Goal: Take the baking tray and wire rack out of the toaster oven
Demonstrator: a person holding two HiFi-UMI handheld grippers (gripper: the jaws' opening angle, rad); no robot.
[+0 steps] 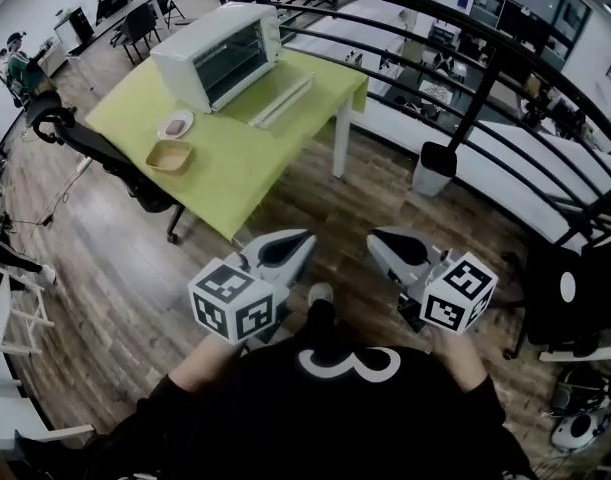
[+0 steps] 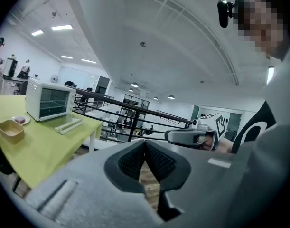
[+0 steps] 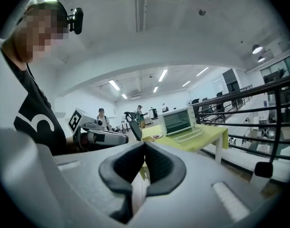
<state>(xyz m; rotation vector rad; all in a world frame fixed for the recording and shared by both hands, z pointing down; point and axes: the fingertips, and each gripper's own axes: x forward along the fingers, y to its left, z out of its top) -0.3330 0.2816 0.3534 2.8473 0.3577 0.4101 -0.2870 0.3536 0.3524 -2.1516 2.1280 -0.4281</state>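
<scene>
Left gripper [image 1: 297,240], right gripper [image 1: 382,240] were shut, empty | toaster oven [image 1: 223,53] well ahead | risk: unopened jaws might shove tray

You stand in an open-plan office or lab: wood-plank floor [image 1: 115,258], a curved black railing [image 1: 465,28] with more workstations beyond it. Desks with monitors [image 1: 73,30] and office chairs [image 1: 140,23] line the far wall, and strip lights [image 3: 162,75] run across the white ceiling.
</scene>
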